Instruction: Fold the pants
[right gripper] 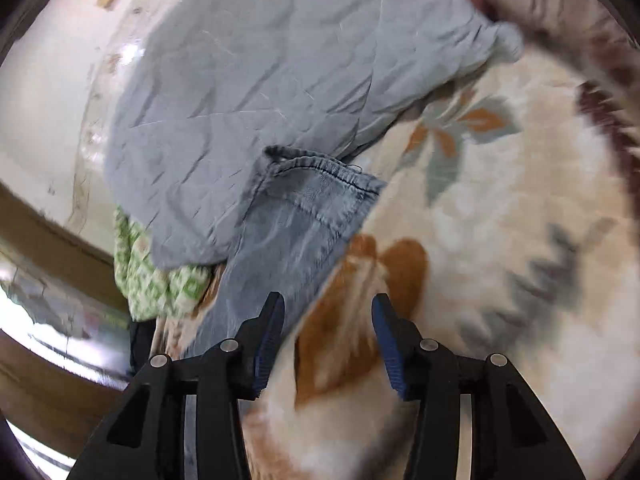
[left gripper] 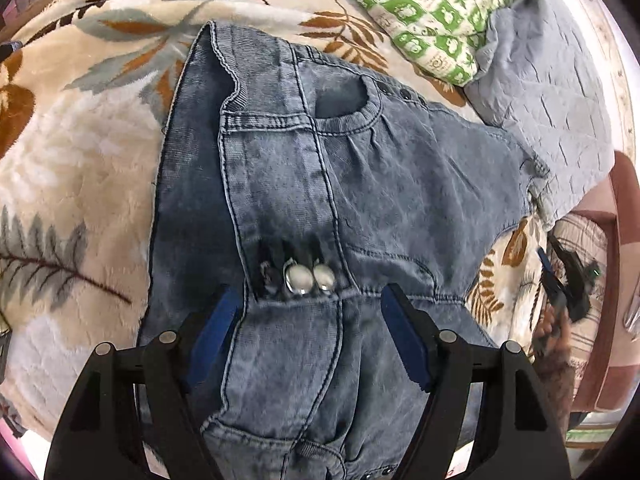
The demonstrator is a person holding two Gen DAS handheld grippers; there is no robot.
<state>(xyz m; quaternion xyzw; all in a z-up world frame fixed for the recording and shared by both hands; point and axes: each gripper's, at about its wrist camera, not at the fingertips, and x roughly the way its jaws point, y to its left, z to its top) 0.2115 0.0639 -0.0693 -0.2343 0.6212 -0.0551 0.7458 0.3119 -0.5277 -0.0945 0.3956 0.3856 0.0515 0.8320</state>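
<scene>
Pants: one denim pair lay on the leaf-print blanket, one hem beside the grey quilt.
Snap buttons: two silver.
Left gripper: jaws apart over the denim, gripping nothing.
Right gripper: jaws apart, empty, above the blanket.
Green cloth: one.

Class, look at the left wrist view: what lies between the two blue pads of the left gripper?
In the left wrist view, the left gripper stands open over the denim pants; denim lies between its pads, with two silver buttons just beyond.
</scene>
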